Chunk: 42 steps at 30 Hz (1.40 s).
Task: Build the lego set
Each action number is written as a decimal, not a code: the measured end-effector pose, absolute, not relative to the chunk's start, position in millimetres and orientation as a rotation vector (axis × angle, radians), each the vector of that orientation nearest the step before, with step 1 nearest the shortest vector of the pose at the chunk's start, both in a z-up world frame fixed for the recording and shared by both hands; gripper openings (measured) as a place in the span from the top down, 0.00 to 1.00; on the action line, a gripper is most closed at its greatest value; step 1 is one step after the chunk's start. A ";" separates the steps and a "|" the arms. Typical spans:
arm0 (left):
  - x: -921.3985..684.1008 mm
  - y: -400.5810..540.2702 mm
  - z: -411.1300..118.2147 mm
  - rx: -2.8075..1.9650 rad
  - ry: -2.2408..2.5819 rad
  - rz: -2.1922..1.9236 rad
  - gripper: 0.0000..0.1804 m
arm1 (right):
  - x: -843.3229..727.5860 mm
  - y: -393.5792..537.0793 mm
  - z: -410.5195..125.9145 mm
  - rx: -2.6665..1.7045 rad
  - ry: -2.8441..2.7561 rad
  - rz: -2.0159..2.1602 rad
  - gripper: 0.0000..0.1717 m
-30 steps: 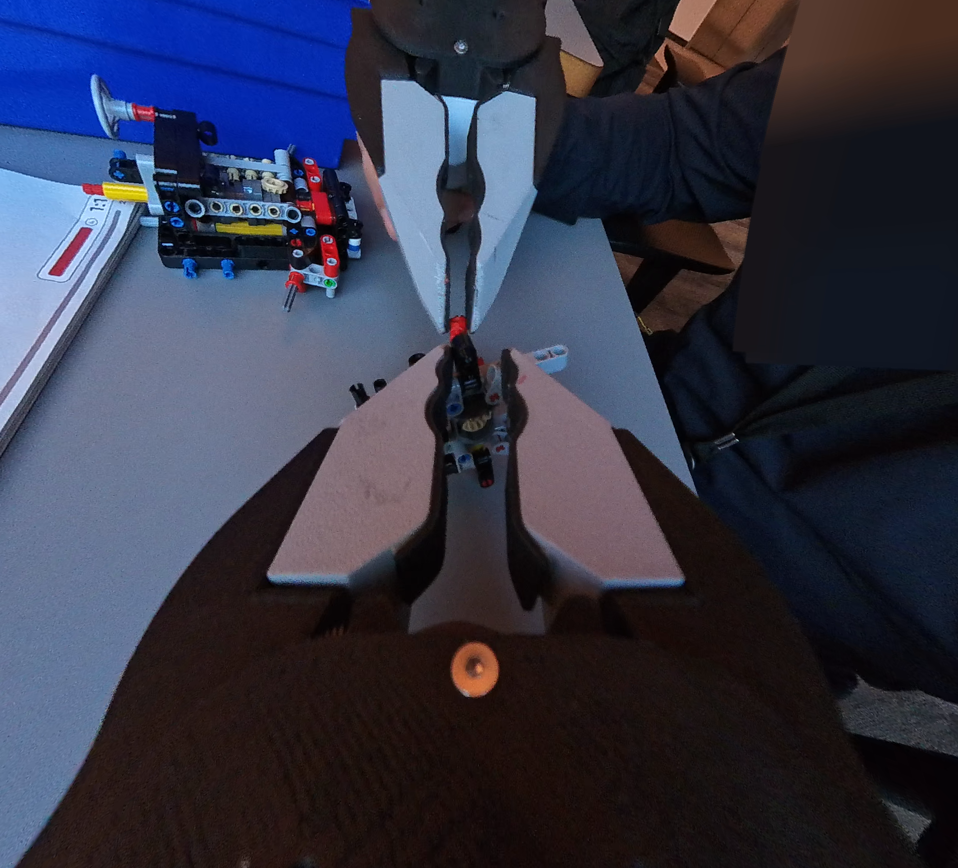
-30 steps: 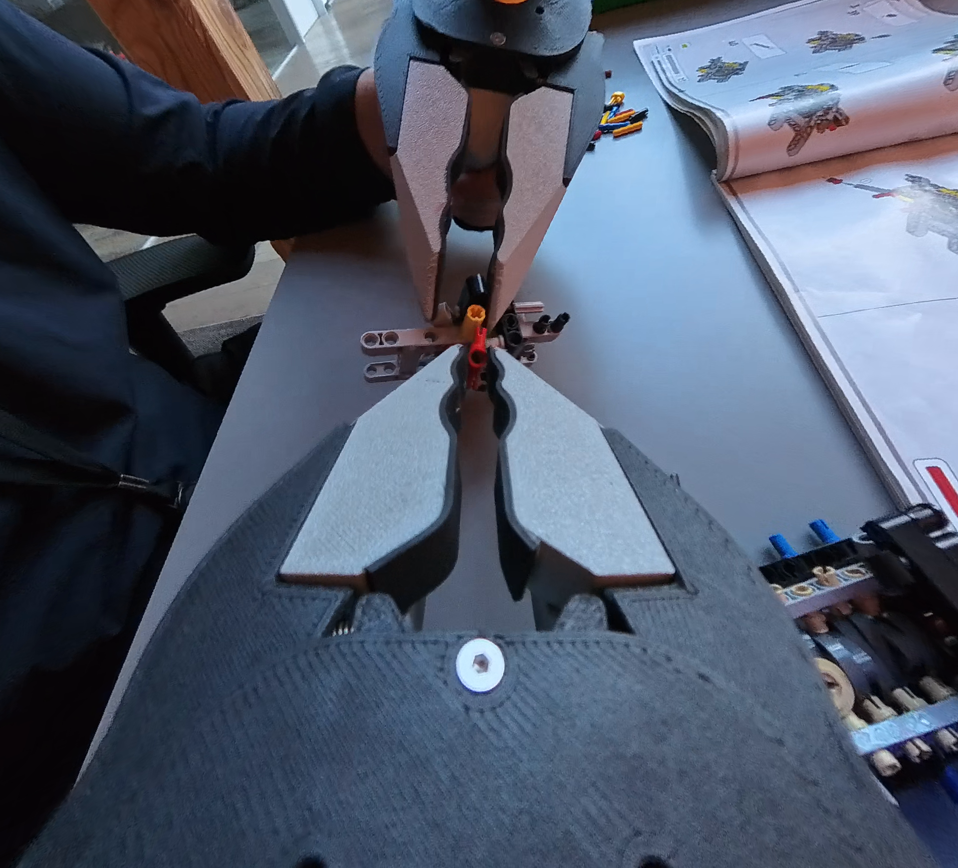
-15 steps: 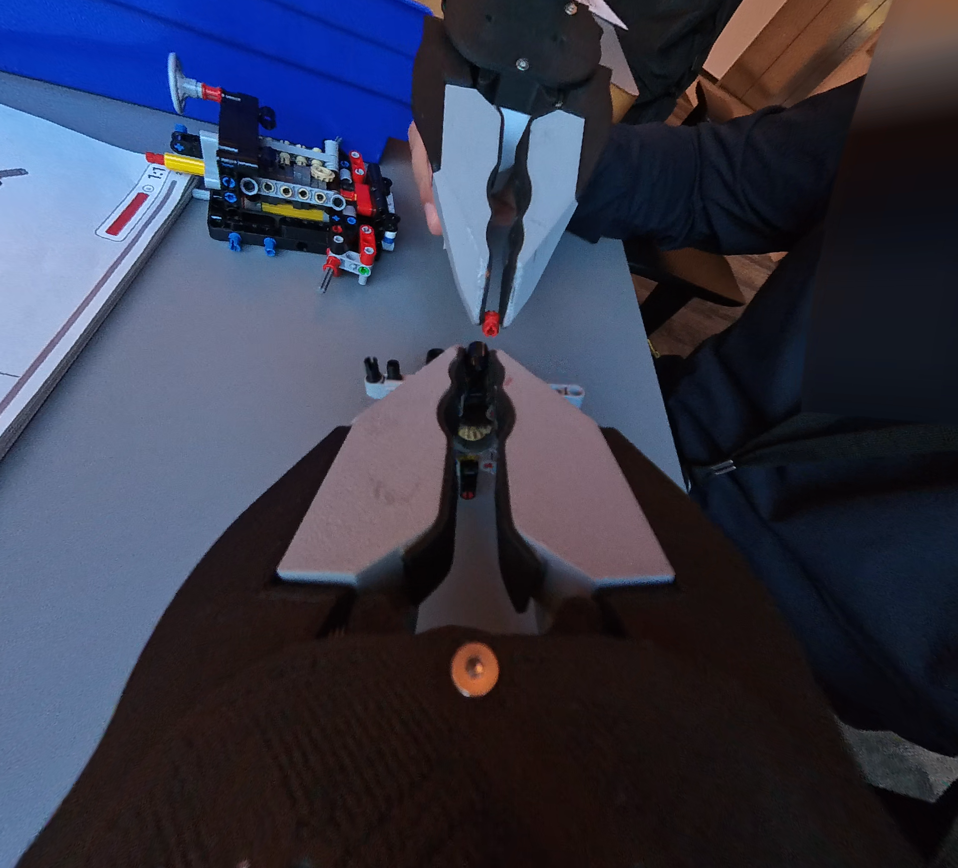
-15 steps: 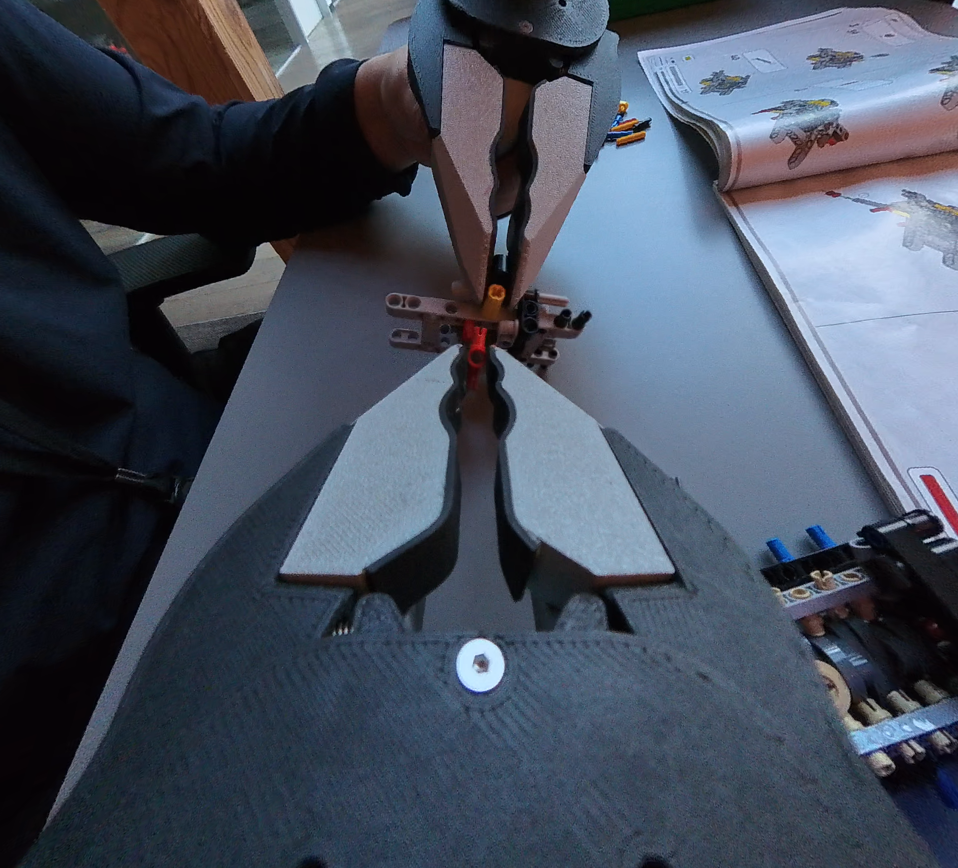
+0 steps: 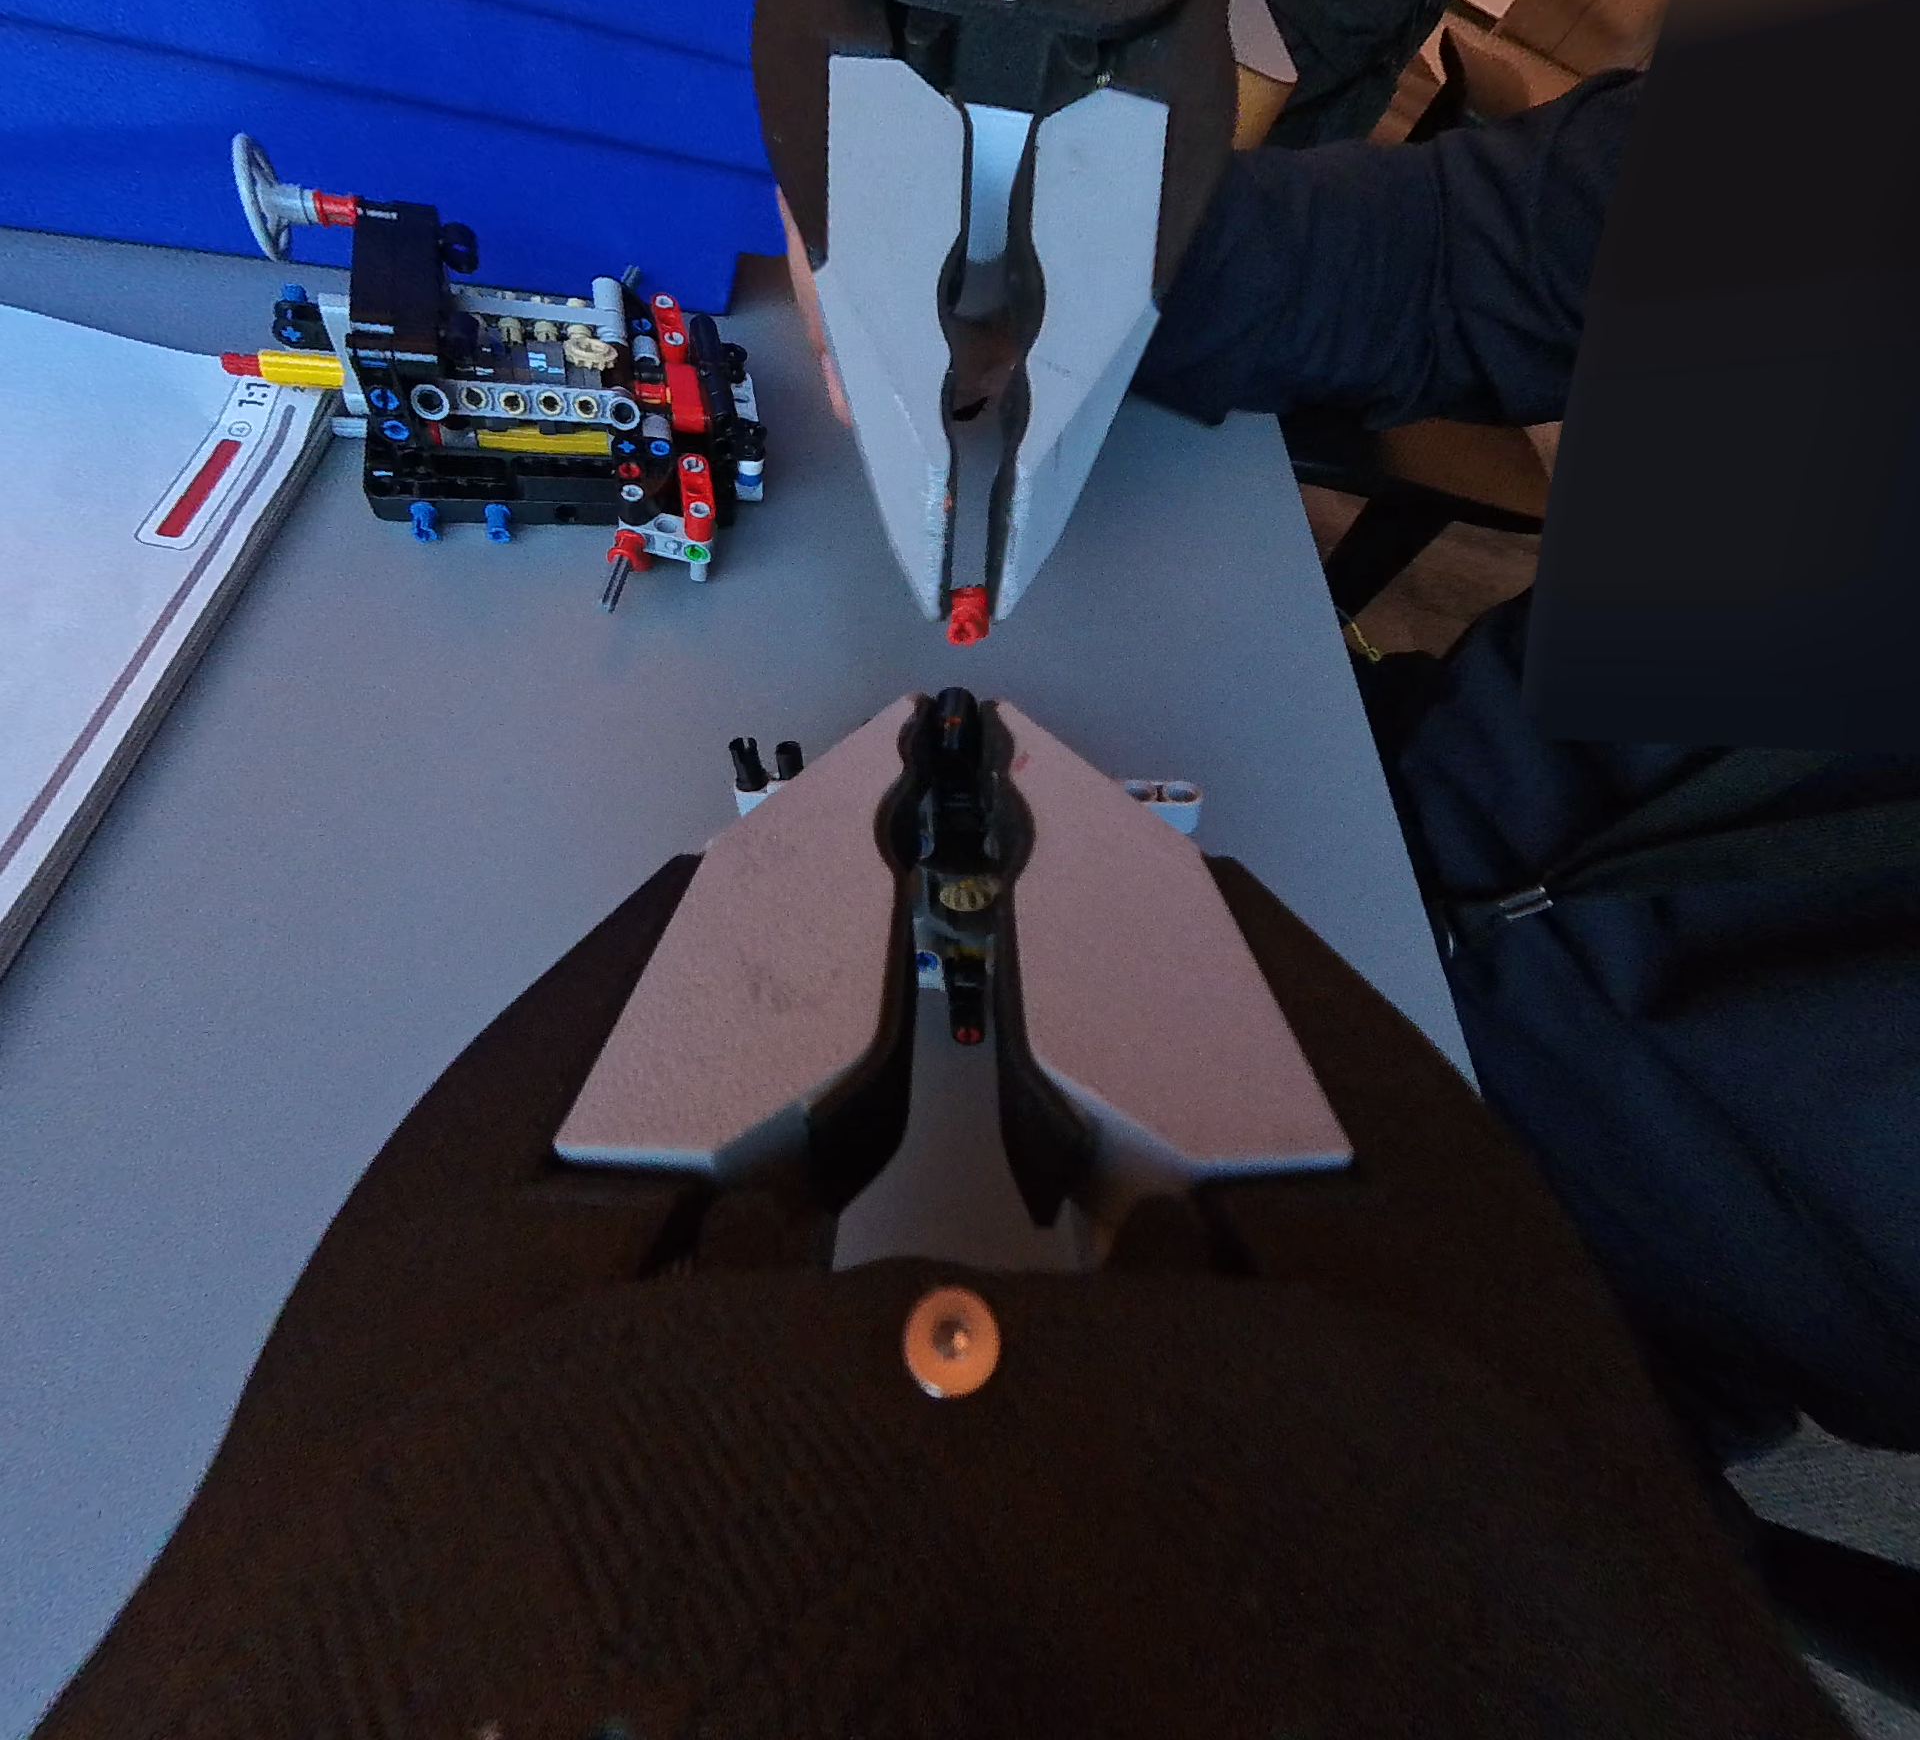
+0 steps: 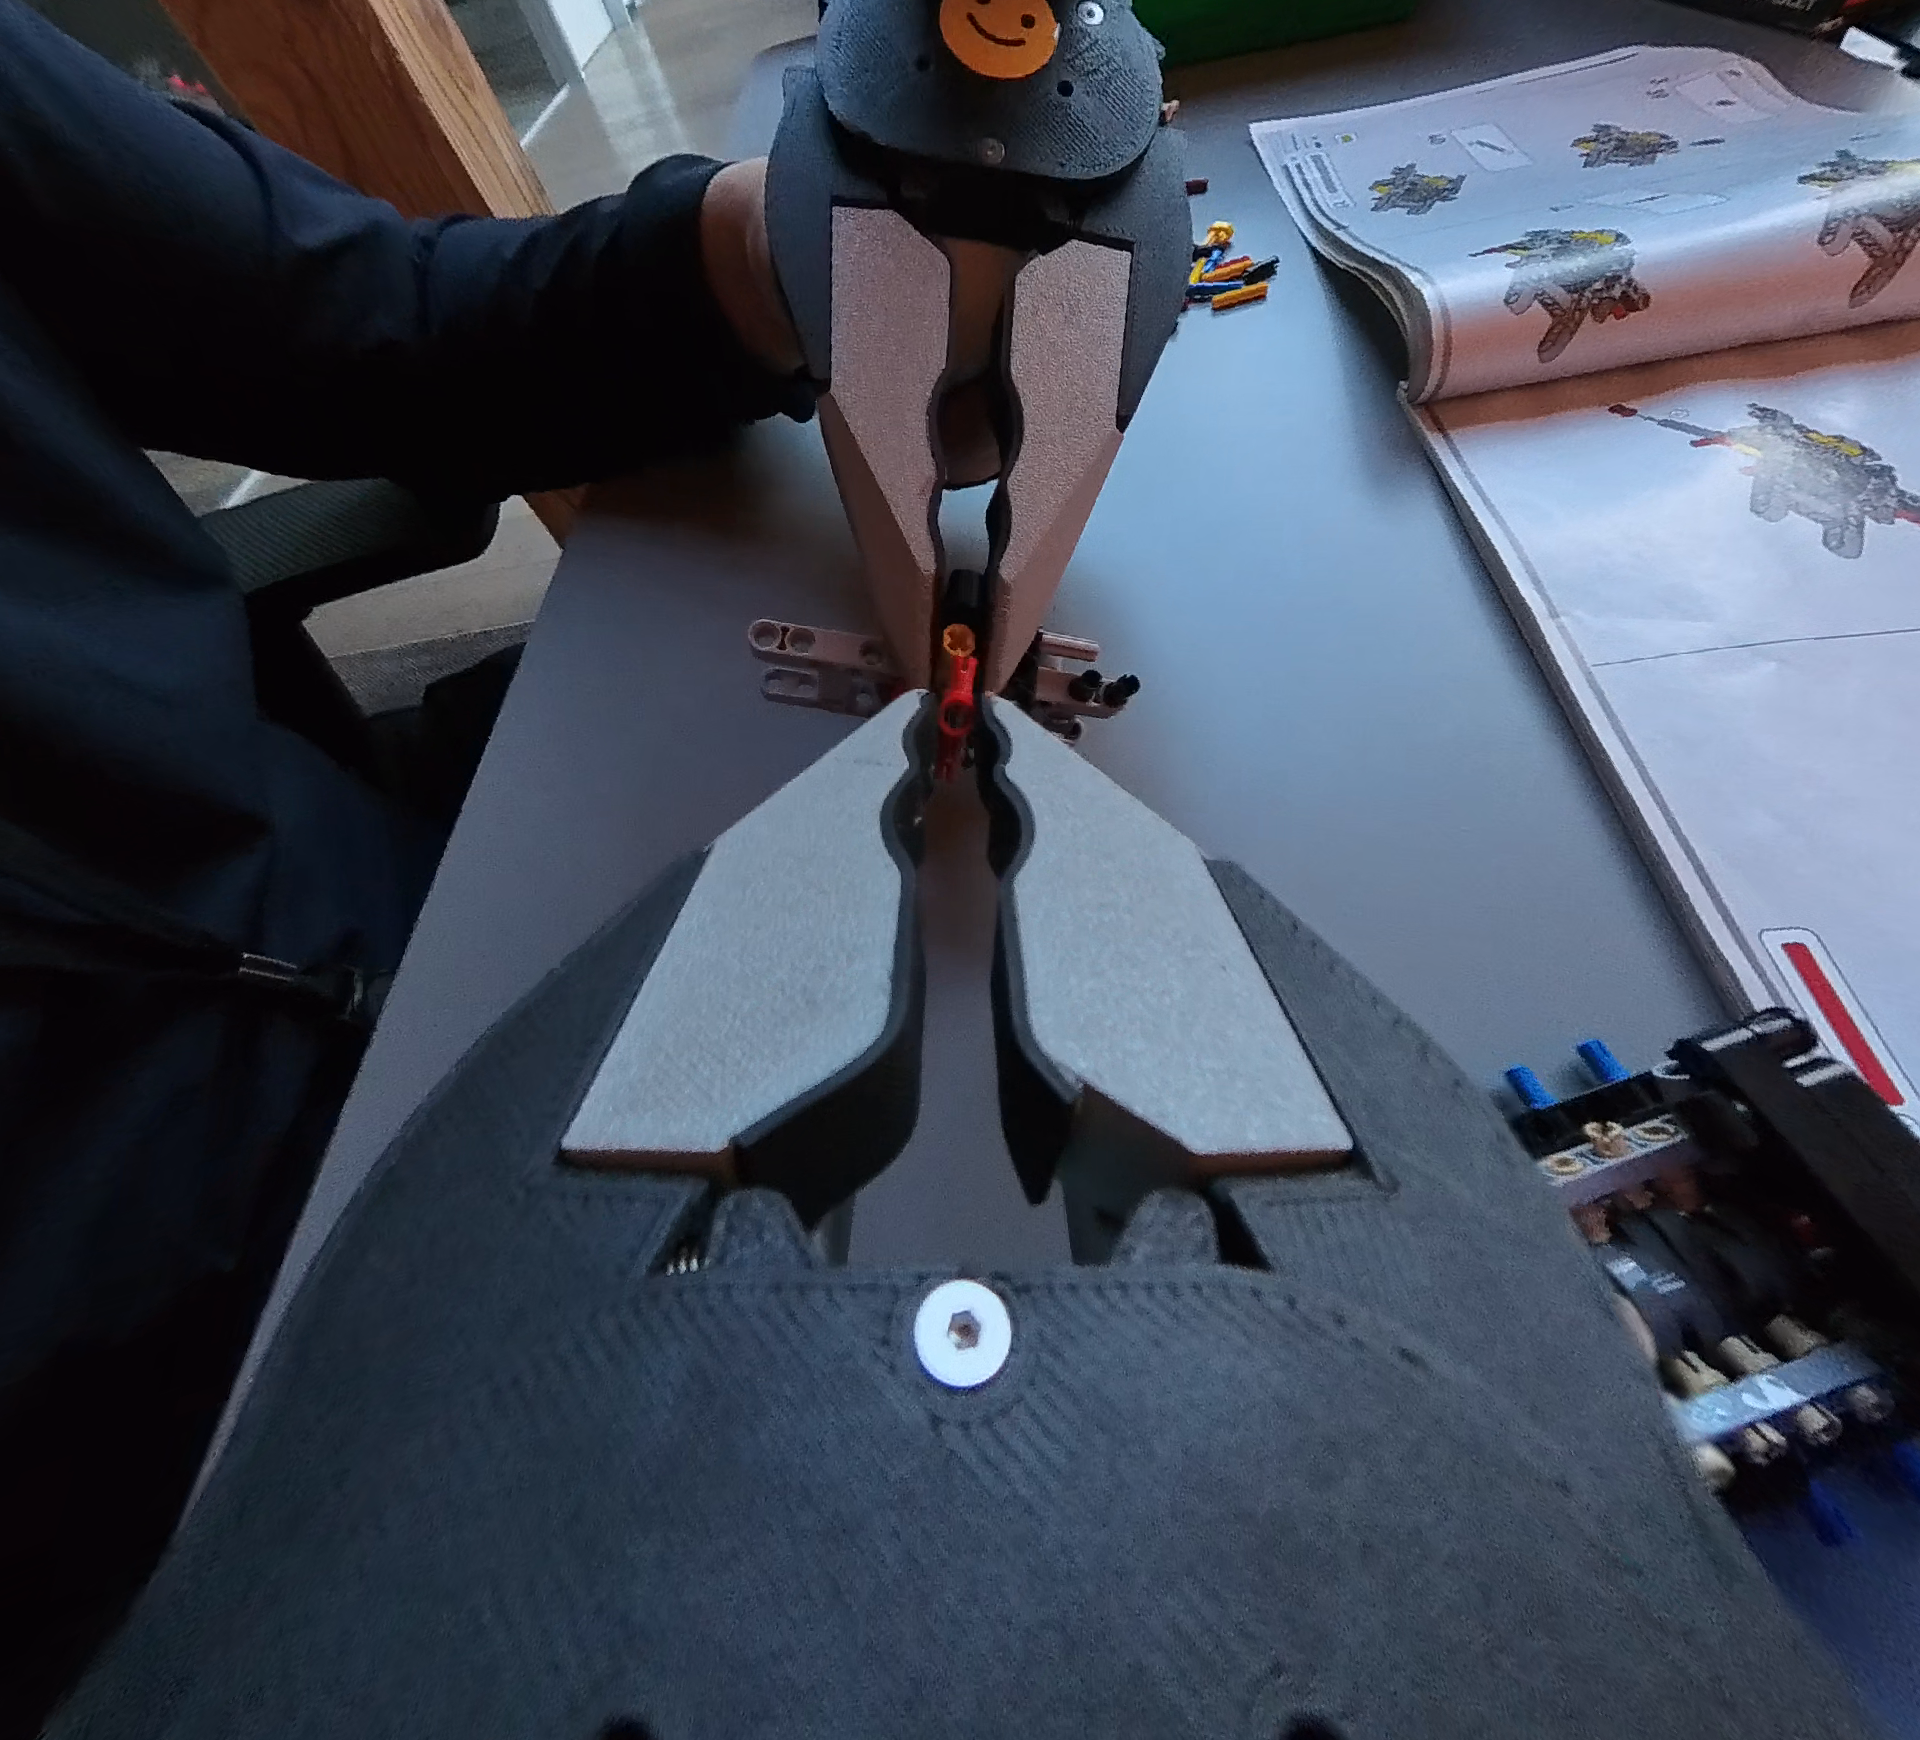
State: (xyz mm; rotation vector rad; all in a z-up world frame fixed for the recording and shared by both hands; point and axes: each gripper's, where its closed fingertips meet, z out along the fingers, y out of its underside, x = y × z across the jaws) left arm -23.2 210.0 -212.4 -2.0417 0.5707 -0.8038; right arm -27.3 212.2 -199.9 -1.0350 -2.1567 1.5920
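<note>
My left gripper (image 5: 956, 714) is shut on a small brick-built assembly (image 5: 958, 817), a black core with grey beams and black pins (image 5: 764, 760) sticking out to the sides, held low over the grey table (image 5: 416, 859). In the right wrist view the same assembly (image 6: 821, 651) shows an orange piece (image 6: 956, 641) at its centre, between the left gripper's fingertips. My right gripper (image 6: 951, 703) is shut on a small red pin (image 6: 951, 724). The pin (image 5: 966, 615) points at the assembly's black end, a short gap away.
A larger brick-built model (image 5: 540, 412) sits at the back left, in front of a blue bin (image 5: 364, 28). An open instruction booklet (image 6: 1662, 443) lies beside it. Loose small pins (image 6: 1231, 277) lie farther off. The table edge (image 5: 1351, 651) and the person's sleeve (image 5: 1403, 267) are close by. My left and right fingertips are right by each other.
My left gripper closed on the small assembly. My right gripper, still shut on the red pin, drew back a little from the assembly's black end, which it touched a second ago.
</note>
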 end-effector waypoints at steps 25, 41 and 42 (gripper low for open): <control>-19.6 205.0 -234.0 -2.171 0.672 -0.674 0.92 | 1.3 272.9 -154.7 -0.991 -1.643 1.493 0.98; -17.2 206.6 -250.9 -2.429 0.589 -0.569 0.92 | 5.8 250.5 -216.3 -1.148 -1.877 1.317 0.98; -16.3 206.5 -250.7 -2.441 0.591 -0.580 0.92 | 5.9 250.3 -216.0 -1.148 -1.877 1.323 0.98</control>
